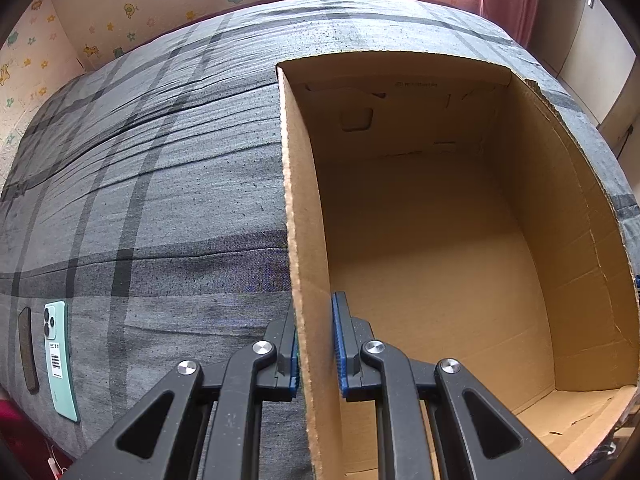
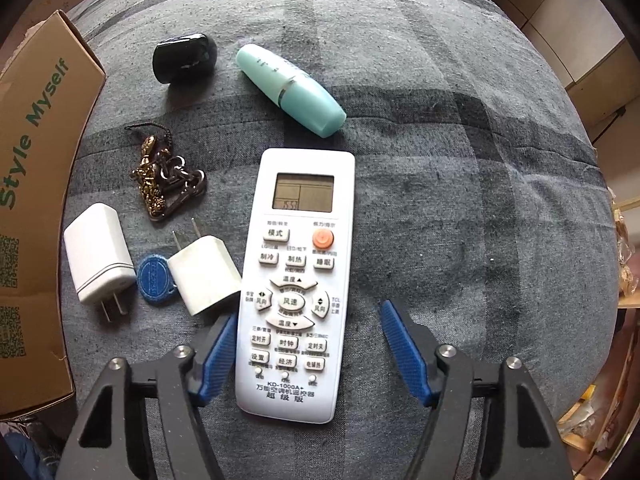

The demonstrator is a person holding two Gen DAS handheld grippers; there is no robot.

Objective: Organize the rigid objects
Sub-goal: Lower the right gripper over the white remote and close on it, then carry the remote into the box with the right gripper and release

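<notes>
In the left wrist view my left gripper (image 1: 316, 344) is shut on the left wall of an open, empty cardboard box (image 1: 304, 208), one finger outside, one inside. In the right wrist view my right gripper (image 2: 308, 344) is open, its blue fingers either side of the lower half of a white air-conditioner remote (image 2: 298, 280) lying on the grey plaid bed. Left of the remote lie two white chargers (image 2: 98, 254) (image 2: 204, 280), a blue key fob (image 2: 154, 282), a bronze keychain (image 2: 160, 178), a black case (image 2: 185, 58) and a teal bottle (image 2: 290, 88).
The box's outer side, printed "Style Myself" (image 2: 36, 200), stands at the left edge of the right wrist view. In the left wrist view a mint-green phone (image 1: 60, 360) and a dark flat object (image 1: 28, 350) lie near the bed's left edge. Wall and curtain lie beyond.
</notes>
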